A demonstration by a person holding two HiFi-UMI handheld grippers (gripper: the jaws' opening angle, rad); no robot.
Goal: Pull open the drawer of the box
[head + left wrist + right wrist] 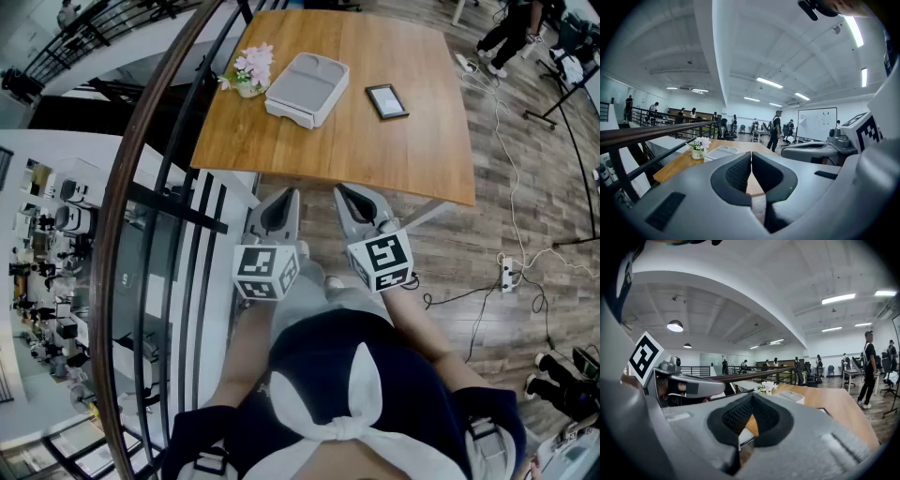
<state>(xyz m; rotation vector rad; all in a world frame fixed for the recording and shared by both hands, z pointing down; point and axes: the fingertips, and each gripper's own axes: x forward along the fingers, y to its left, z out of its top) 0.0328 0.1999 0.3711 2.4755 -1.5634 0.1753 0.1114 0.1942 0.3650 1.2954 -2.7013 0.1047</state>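
Left gripper [288, 194] and right gripper [341, 190]: light grey moulded shells that taper toward the tips. Each shell has a dark oval recess on top near the jaws.

Each gripper carries a cube [266, 272] with black-and-white square markers on white faces.

Pads [738, 172]: black, finely ribbed, set in a rounded dark surround.

Flat dark rectangular insets [665, 210] sit on the shell on both sides of the pads.

Clothing:
- dark navy top [319, 361]
- white cloth [330, 414] knotted at the front
- light grey trousers [314, 292]
- grey straps [485, 433] with buckles at both shoulders
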